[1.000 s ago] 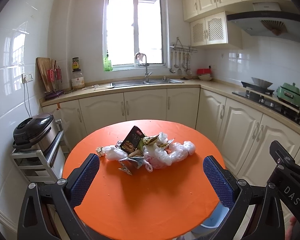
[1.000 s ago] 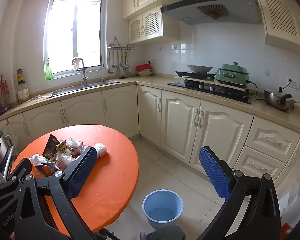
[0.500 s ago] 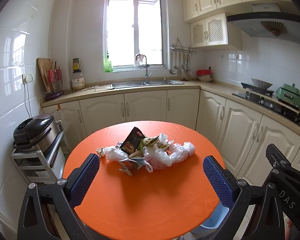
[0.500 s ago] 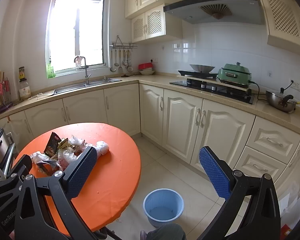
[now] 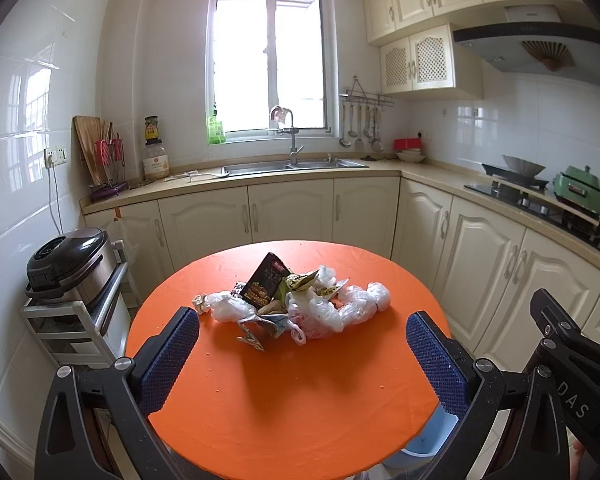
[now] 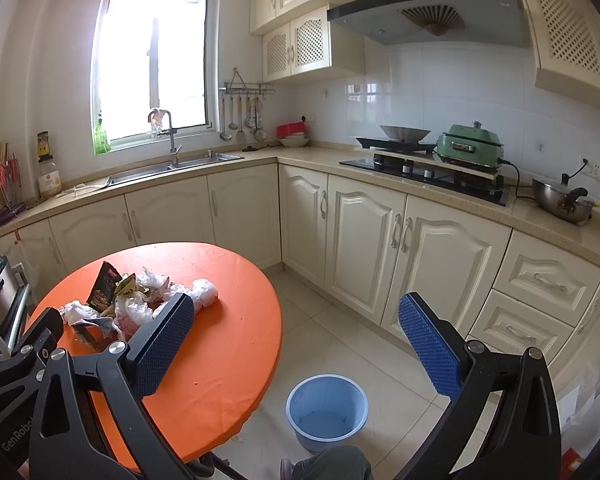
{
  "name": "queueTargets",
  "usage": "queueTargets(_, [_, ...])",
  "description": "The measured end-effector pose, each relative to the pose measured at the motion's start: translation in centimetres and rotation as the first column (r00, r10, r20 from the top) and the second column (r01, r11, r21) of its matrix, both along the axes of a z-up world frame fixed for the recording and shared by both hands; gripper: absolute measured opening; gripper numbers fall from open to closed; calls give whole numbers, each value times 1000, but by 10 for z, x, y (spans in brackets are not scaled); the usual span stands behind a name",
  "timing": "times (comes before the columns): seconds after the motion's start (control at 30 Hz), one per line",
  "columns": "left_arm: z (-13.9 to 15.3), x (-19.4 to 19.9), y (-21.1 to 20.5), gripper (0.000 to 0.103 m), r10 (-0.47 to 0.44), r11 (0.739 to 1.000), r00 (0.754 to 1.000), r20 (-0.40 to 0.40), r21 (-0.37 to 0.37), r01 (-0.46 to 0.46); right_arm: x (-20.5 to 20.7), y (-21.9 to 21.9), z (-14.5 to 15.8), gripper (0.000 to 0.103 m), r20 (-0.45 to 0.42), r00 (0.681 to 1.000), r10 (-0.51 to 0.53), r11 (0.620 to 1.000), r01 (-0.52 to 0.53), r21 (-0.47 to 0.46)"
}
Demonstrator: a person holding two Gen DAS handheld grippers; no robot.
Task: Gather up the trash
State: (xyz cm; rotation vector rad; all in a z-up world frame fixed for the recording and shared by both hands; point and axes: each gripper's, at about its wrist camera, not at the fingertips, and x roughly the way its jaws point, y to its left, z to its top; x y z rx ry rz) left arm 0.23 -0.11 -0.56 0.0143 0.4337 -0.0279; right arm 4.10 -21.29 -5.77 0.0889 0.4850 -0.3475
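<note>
A heap of trash (image 5: 296, 300) lies on the round orange table (image 5: 300, 400): a dark snack packet (image 5: 265, 283) standing up, crumpled clear plastic bags (image 5: 356, 304) and torn wrappers. My left gripper (image 5: 300, 354) hangs open over the near half of the table, short of the heap, nothing between its blue pads. In the right wrist view the trash heap (image 6: 140, 300) sits at the left on the orange table (image 6: 228, 344). My right gripper (image 6: 296, 344) is open above the table's right edge and floor. A light blue bin (image 6: 327, 410) stands on the floor below it.
Cream cabinets (image 6: 380, 240) run along the back and right walls, with a sink (image 5: 292, 165) under the window and a stove (image 6: 428, 172) at the right. A rice cooker (image 5: 66, 264) on a white rack stands left of the table. A person's knee (image 6: 332, 464) shows at the bottom.
The right wrist view has swung a little left, so the table and trash sit further into the frame. The left gripper has hardly moved. Both grippers stay open.
</note>
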Motion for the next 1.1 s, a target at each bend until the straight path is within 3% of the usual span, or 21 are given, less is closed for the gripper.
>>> queueTargets(0.6, [-3, 24, 7, 102, -51, 999, 998, -41, -4, 51, 7, -5, -3, 103, -33, 999, -34, 999, 35, 31])
queueTargets(1.1, [-11, 81, 63, 102, -48, 998, 989, -143, -46, 42, 44, 37, -11, 103, -132, 991, -28, 999, 32, 25])
